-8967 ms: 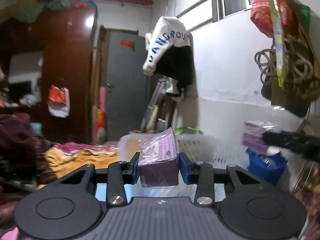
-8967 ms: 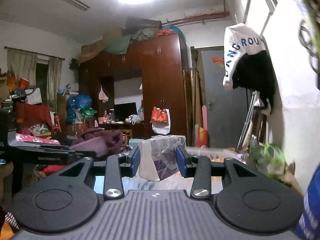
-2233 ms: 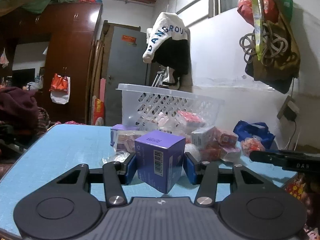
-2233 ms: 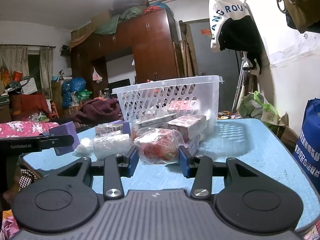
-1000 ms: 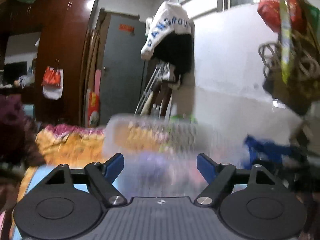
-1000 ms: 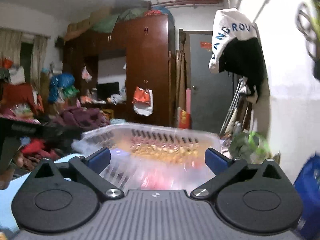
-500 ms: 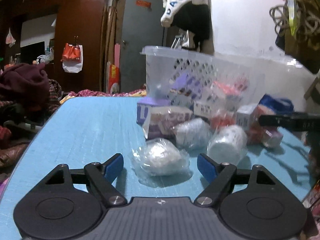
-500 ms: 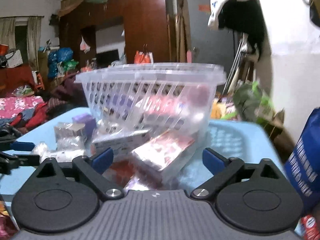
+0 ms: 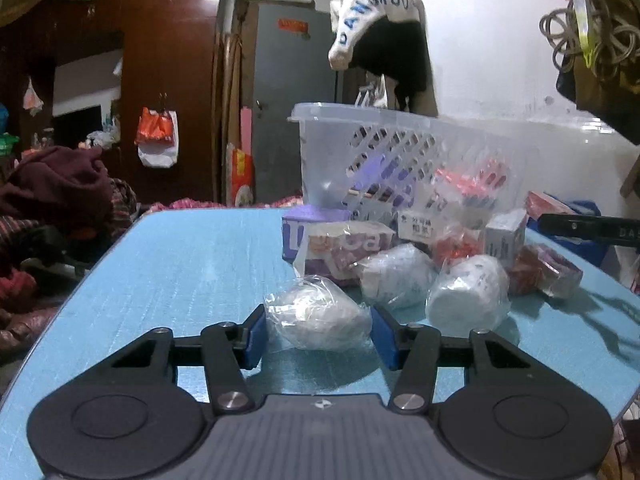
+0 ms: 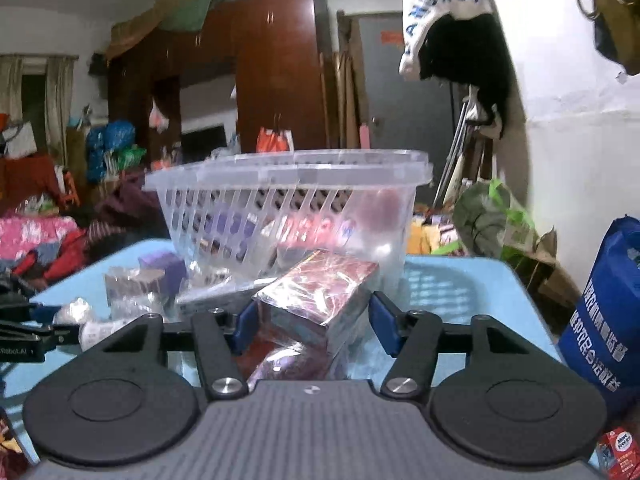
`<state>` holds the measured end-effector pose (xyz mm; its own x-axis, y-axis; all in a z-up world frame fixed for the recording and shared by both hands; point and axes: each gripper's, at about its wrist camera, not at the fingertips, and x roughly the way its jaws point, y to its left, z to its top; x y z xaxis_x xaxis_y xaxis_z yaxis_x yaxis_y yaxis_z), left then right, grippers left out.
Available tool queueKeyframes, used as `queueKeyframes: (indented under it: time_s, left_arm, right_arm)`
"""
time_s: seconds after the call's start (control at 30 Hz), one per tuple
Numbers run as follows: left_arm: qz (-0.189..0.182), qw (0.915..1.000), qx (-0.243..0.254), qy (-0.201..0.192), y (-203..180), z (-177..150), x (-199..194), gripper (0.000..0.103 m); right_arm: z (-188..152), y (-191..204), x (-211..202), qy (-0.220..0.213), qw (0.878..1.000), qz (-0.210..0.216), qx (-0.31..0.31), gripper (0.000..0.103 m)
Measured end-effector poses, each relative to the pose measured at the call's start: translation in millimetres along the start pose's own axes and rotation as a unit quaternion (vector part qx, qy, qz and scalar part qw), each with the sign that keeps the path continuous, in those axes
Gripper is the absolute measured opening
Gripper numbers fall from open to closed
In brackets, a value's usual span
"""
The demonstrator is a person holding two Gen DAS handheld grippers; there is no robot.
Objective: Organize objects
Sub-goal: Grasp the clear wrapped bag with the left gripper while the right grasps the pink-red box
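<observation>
Presently, both tongs are low over the blue desk (image 9: 192, 264), each closing on an item.

Progress: partly done, by my reading. The clear plastic basket (image 9: 400, 152) already holds purple and red packets, seen through its slotted wall. Several items remain loose on the desk in front of it.

Left tongs (image 9: 318, 330): jaws closing about a white wrapped bundle (image 9: 316, 312), which lies on the desk between the blue pads; the pads look to be at or just short of its wrap, firm contact not certain.

Right tongs (image 10: 308, 322): jaws closing about a red foil-wrapped box (image 10: 320, 292), which leans tilted against the basket's wall; a gap shows on the right-hand pad side, so not yet gripped.

Remaining stock, left view:
- two white rolls in crinkled clear film, rounded, soft-looking (image 9: 468, 292)
- purple-and-white pack, film-wrapped, blocky (image 9: 344, 248)
- small white carton, rigid (image 9: 504, 236)
- red wrapped pieces, glossy (image 9: 544, 272)

Surfaces: the desk is matte with a fine brushed grain; the basket is thin, translucent and rigid, with a rolled rim.
</observation>
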<state>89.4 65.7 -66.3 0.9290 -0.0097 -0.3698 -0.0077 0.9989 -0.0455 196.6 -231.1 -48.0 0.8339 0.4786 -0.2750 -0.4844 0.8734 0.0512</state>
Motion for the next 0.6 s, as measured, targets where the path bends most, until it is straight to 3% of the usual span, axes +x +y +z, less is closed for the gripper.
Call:
queueKeyframes:
  time_s: [0.1, 0.37, 0.6]
  left_arm:
    - [0.01, 0.9999, 0.007, -0.012, -3, -2, -2, 0.057]
    - [0.017, 0.9996, 0.016, -0.014, -6, 1, 1, 0.057]
    - [0.017, 0.9995, 0.016, -0.02, -5, -1, 0, 0.057]
  right_arm:
    - [0, -1, -7, -0.024, 1.0, -0.004, 0.006, 0.061]
    - [1, 12, -6, -0.029, 0.999, -0.008, -0.029, 0.06]
    - [0, 11, -11, -0.044, 0.999, -0.003, -0.024, 0.06]
